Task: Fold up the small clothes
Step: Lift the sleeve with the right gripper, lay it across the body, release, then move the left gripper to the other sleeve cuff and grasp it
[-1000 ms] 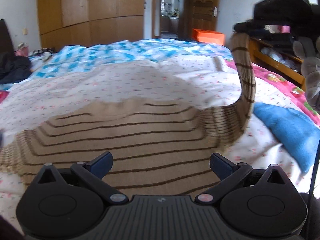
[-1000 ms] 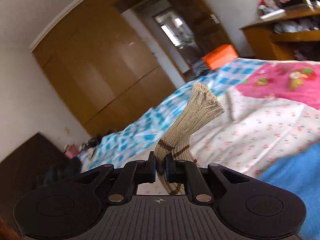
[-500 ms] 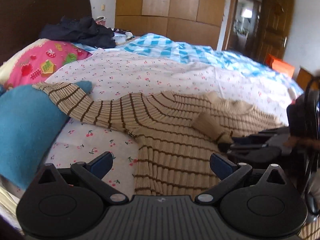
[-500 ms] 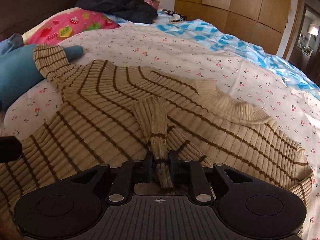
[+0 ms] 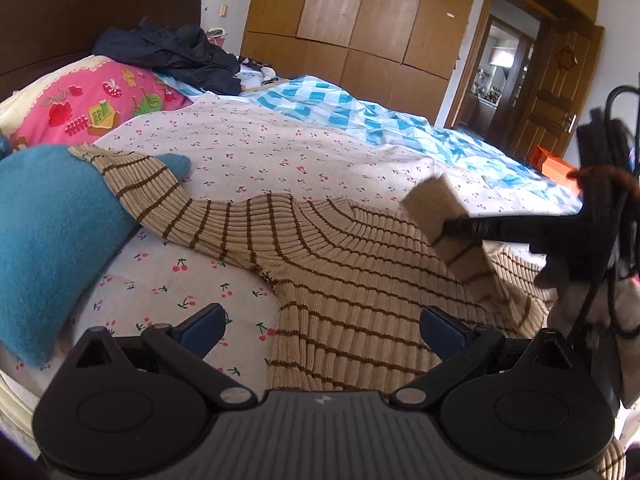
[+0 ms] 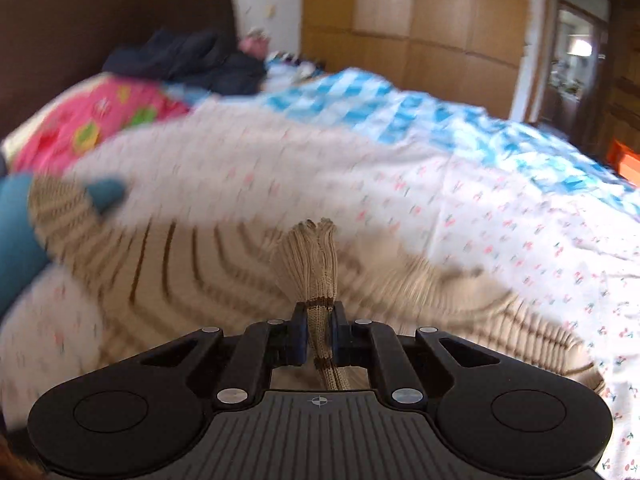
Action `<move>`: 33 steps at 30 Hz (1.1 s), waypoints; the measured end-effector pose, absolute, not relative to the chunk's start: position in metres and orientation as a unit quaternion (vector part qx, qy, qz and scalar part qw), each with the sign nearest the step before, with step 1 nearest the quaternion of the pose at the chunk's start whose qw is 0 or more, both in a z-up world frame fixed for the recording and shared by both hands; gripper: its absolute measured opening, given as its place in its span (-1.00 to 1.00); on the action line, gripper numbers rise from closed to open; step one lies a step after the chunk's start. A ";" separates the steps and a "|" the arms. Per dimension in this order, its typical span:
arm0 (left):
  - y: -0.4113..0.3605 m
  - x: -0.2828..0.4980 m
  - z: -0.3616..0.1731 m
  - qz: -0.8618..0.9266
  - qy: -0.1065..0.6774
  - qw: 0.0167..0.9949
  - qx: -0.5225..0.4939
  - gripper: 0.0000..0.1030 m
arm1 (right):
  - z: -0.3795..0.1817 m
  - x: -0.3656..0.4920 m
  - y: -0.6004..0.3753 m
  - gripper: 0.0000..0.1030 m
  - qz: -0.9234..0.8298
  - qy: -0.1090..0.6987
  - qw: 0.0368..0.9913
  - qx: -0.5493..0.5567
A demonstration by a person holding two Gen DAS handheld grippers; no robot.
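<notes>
Nearest me, the left gripper (image 5: 320,326) hangs wide open and empty over the hem of the striped sweater (image 5: 352,280), which lies spread on the bed (image 5: 280,152). Just beyond, the right gripper (image 6: 319,338) is clamped on one sleeve cuff (image 6: 316,264), lifting it over the body, probably to fold it inward. Farther off, the other sleeve (image 5: 132,184) drapes across a blue pillow (image 5: 44,240).

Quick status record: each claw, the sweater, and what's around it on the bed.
left claw: open, empty, over the sweater's lower body
right claw: shut on the sleeve cuff, lifted over the sweater
striped sweater: spread on the cherry-print sheet
other sleeve: stretched out, draped over the blue pillow
</notes>
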State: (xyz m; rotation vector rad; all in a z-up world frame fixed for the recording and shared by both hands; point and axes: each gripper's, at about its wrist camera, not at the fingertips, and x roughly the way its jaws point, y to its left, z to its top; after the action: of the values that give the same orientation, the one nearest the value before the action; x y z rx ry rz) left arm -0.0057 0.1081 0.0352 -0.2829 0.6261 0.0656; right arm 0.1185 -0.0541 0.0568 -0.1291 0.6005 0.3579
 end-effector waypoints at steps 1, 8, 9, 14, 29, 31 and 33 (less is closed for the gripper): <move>0.110 -0.006 0.035 0.034 0.306 0.941 -0.142 1.00 | 0.059 0.118 -0.050 -0.79 0.184 0.285 0.938 -0.069; 0.113 -0.007 0.035 0.045 0.306 0.939 -0.149 1.00 | 0.015 0.112 -0.021 -0.38 0.257 0.361 0.892 -0.083; 0.113 -0.008 0.035 0.045 0.305 0.940 -0.148 1.00 | 0.016 0.108 -0.026 -0.38 0.256 0.361 0.894 -0.073; 0.104 -0.005 0.034 0.040 0.309 0.942 -0.126 1.00 | 0.034 0.087 -0.078 -0.38 0.226 0.345 0.911 -0.025; 0.107 0.000 0.040 0.081 0.315 0.940 -0.103 1.00 | 0.010 0.053 -0.171 -0.37 0.122 0.315 0.938 0.073; 0.119 0.006 0.046 0.117 0.305 0.941 -0.086 1.00 | 0.004 0.049 -0.163 -0.35 0.144 0.316 0.935 0.076; 0.136 0.014 0.050 0.156 0.302 0.937 -0.073 1.00 | -0.009 0.049 -0.159 -0.35 0.152 0.329 0.928 0.082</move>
State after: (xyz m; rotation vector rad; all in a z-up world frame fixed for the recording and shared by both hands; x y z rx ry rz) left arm 0.0143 0.1359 0.0500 -0.1493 0.6179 0.3190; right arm 0.0487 -0.1587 -0.0091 0.1690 0.6742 0.3114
